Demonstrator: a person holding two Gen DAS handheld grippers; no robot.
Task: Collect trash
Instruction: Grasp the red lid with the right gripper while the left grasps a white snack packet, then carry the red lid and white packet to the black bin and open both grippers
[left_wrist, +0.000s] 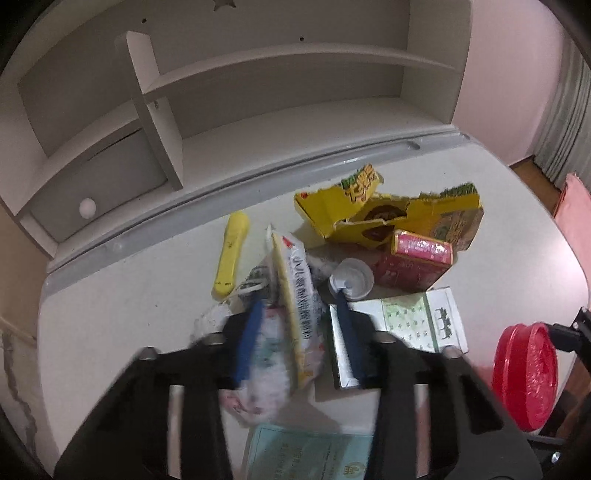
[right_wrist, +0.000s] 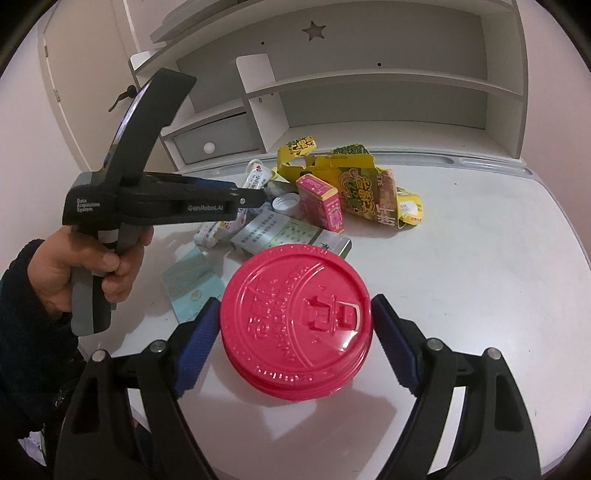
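A pile of trash lies on the white desk (left_wrist: 122, 325): a torn yellow box (left_wrist: 388, 214), a pink carton (left_wrist: 417, 262), a white cup (left_wrist: 352, 278), a green-white box (left_wrist: 410, 325) and a yellow stick pack (left_wrist: 231, 254). My left gripper (left_wrist: 301, 306) is open, its fingers on either side of a white and yellow plastic packet (left_wrist: 295, 306). My right gripper (right_wrist: 295, 328) is shut on a stack of red lids (right_wrist: 295, 325), held above the desk's near edge. The left gripper (right_wrist: 255, 199) also shows in the right wrist view, over the pile.
A white shelf unit (left_wrist: 155, 122) with a small drawer (left_wrist: 103, 184) stands behind the desk. A green paper (right_wrist: 192, 284) lies near the front edge. A wall (left_wrist: 517, 74) and wood floor lie to the right.
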